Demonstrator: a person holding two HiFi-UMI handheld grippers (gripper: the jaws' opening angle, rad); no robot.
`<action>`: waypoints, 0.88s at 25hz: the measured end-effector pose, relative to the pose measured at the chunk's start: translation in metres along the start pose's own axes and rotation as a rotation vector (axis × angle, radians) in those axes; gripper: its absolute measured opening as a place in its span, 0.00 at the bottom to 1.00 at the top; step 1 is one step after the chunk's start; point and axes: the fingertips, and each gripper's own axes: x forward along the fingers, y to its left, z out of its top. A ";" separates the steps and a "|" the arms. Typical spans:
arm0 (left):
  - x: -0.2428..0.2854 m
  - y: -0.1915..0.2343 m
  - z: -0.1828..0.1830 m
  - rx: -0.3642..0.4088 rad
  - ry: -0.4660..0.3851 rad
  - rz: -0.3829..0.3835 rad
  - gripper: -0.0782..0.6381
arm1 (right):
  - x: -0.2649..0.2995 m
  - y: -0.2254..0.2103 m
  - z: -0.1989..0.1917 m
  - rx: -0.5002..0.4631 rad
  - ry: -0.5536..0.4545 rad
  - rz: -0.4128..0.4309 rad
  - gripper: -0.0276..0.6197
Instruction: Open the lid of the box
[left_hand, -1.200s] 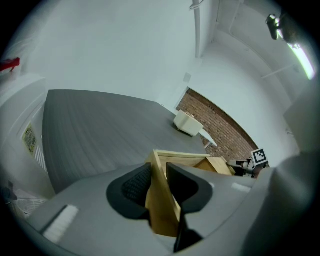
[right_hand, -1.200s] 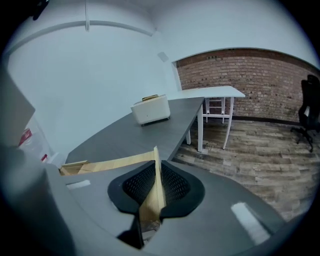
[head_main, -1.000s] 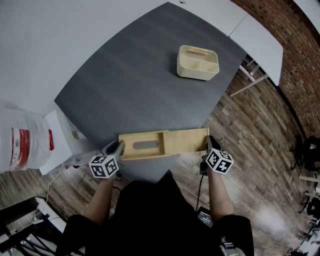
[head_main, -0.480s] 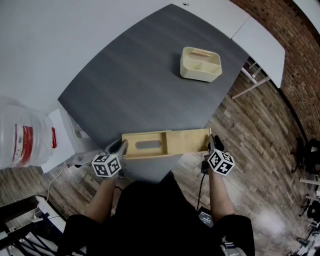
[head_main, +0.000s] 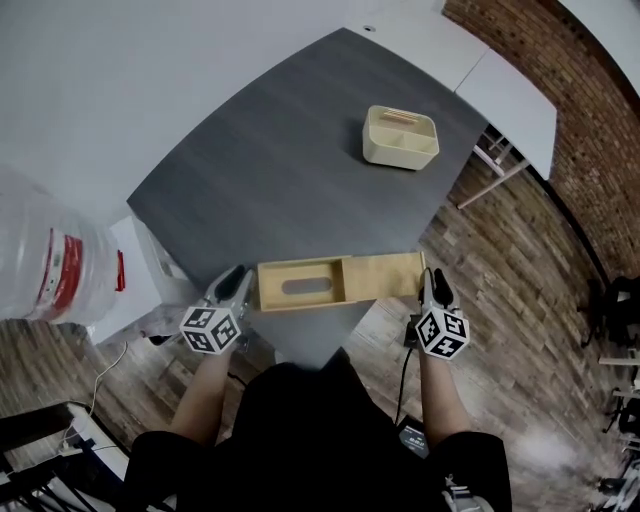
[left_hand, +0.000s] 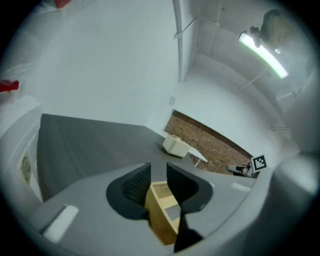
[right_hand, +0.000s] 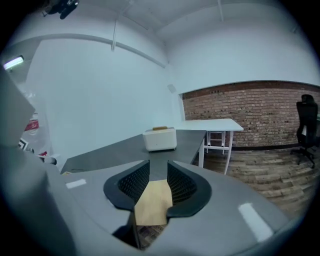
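Note:
A long light-wood box (head_main: 385, 275) hangs between my two grippers over the near corner of the dark grey table (head_main: 290, 170). Its sliding lid (head_main: 303, 286), with an oblong slot, covers the left part, and the right part shows the open inside. My left gripper (head_main: 243, 288) is shut on the box's left end (left_hand: 162, 215), which fills the gap between its pads. My right gripper (head_main: 428, 284) has just been closing. The box's right end (right_hand: 152, 202) sits between its pads, touching both.
A beige divided tray (head_main: 400, 136) stands far back on the table and also shows as the tray (right_hand: 160, 138) ahead of the right gripper. A large water bottle (head_main: 45, 265) stands at the left. A white table (right_hand: 212, 124) and brick wall lie to the right.
Both grippers have risen with the box between them, and the box has shifted slightly right in the head view. The lid sits as before.

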 end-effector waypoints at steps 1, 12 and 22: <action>-0.004 -0.003 0.009 0.013 -0.032 -0.024 0.25 | -0.006 0.006 0.003 -0.003 -0.019 0.009 0.22; -0.047 -0.048 0.039 0.160 -0.188 -0.189 0.11 | -0.068 0.059 -0.005 -0.096 -0.070 0.125 0.13; -0.079 -0.082 0.036 0.206 -0.260 -0.135 0.11 | -0.081 0.061 0.005 -0.104 -0.131 0.240 0.10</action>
